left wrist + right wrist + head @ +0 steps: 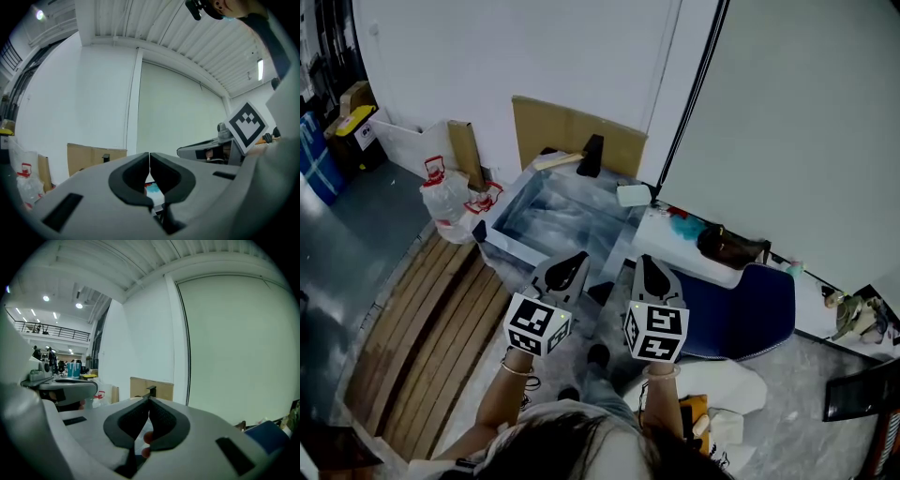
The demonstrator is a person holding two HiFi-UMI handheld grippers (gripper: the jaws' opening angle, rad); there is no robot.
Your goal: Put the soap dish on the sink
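A steel sink (546,217) with a dark faucet (591,155) stands against the wall. A pale rounded object (633,195), possibly the soap dish, rests at the sink's far right corner. Both grippers hover side by side in front of the sink, pointing at it. My left gripper (577,256) is shut with nothing in it; its tips touch (149,157). My right gripper (646,261) is shut too, its pads meeting empty (149,401). Both are well short of the pale object.
Brown cardboard (572,131) leans behind the sink. Plastic water jugs (445,202) stand left of it, above a wooden slat pallet (422,347). A white counter (680,251) at the right holds a teal item (684,227) and a dark bag (729,247). A blue chair (741,314) is nearby.
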